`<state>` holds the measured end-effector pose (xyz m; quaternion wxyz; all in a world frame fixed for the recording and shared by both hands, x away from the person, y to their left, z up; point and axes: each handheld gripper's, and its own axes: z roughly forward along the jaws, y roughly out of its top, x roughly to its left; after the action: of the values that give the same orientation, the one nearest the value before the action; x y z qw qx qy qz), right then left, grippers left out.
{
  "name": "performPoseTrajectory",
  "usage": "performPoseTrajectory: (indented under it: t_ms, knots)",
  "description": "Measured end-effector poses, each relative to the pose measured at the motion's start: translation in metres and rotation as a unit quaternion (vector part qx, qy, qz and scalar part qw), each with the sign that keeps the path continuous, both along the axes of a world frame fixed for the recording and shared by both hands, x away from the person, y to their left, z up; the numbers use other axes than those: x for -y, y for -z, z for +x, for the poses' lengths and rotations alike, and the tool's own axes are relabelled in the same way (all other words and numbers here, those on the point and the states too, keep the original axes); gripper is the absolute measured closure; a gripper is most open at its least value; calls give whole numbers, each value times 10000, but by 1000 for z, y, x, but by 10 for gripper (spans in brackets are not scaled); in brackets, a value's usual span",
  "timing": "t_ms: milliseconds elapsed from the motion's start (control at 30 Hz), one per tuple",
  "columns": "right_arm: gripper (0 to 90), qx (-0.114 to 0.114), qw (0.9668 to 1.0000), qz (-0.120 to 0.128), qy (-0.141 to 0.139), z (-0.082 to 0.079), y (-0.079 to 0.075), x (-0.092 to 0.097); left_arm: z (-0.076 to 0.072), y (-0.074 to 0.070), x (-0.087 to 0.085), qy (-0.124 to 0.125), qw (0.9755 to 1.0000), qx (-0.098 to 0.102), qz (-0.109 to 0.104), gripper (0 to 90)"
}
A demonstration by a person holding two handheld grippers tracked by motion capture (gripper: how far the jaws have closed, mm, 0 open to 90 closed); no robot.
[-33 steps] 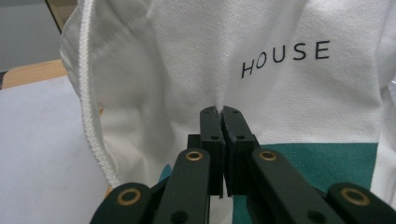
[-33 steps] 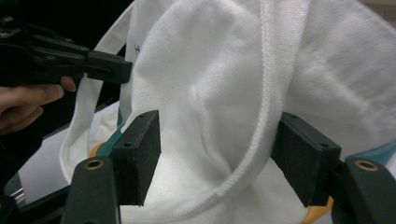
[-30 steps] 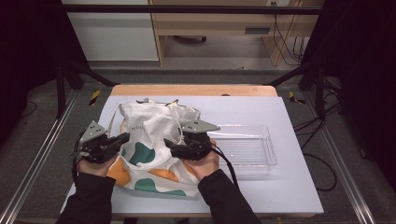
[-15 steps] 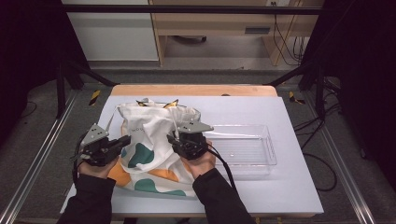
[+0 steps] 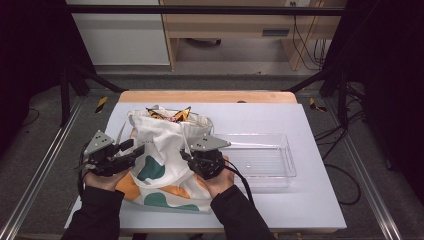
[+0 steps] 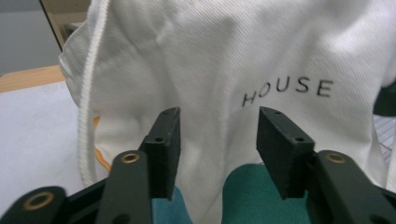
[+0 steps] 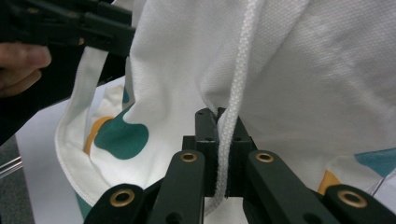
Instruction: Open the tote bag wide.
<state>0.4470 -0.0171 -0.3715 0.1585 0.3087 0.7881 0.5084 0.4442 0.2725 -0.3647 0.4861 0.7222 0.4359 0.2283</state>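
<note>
A white drawstring bag [image 5: 160, 145] with green and orange patches lies on the table, its mouth at the far end. The word HOUSE is printed on the bag [image 6: 280, 46]. My left gripper [image 5: 132, 149] is at the bag's left side. Its jaws [image 6: 217, 126] have just been opening and stand apart with nothing pinched, the cloth lying just beyond them. My right gripper [image 5: 185, 156] is at the bag's right side. It has just been closing and is shut [image 7: 218, 116] on the white drawstring cord [image 7: 238, 70], which runs up over the bag [image 7: 327, 70].
A clear plastic tray [image 5: 290, 160] sits right of the bag, close to my right hand. Yellow and black items [image 5: 175, 114] poke out of the bag's mouth. The white tabletop [image 5: 310, 210] ends at a wooden strip at the far side; dark frame rails flank it.
The left gripper's jaws have spread apart where they were together. The right gripper has shifted slightly towards the bag. Both hands have otherwise stayed put.
</note>
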Motion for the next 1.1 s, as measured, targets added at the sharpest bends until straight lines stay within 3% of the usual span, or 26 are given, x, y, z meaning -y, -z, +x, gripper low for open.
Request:
performPoseTrajectory:
  t_ms: [133,233,267,333,367,433,567,733,900,933,1033,1067,1100]
  knots:
    - [877,-30,10000,10,-80,-4,2,2,1,2,2,57,10000,-67,-10,516]
    - [878,-47,9998,-51,-184,-8,6,1,0,3,4,169,9998,-100,-6,726]
    - [878,-47,9998,-51,-184,-8,6,1,0,3,5,210,9997,-125,-1,726]
    - [876,-88,9997,-56,-210,-11,11,0,-2,5,5,240,9995,-189,71,849]
    - [876,-88,9997,-56,-210,-11,11,0,-2,5,5,240,9995,-189,71,862]
    - [852,-113,9998,-9,-171,-11,13,1,-6,6,4,252,9995,-182,111,875]
    - [682,-138,9998,103,-91,-11,10,4,-13,8,1,251,9994,-163,167,880]
    - [593,84,9989,445,-71,-17,-5,14,-21,12,-3,243,9995,-142,171,882]
    - [607,227,9971,723,22,-20,-19,21,-29,15,-3,196,9995,-89,229,882]
    - [641,305,9958,866,55,-20,-27,23,-32,16,-3,206,9994,-66,275,882]
    - [709,349,9945,989,64,-20,-32,25,-36,19,-3,215,9993,-66,302,883]
    - [786,387,9932,1090,94,-19,-38,25,-38,20,-3,228,9992,-69,313,883]
    - [809,412,9929,1111,116,-18,-40,24,-40,21,-3,249,9991,-67,343,883]
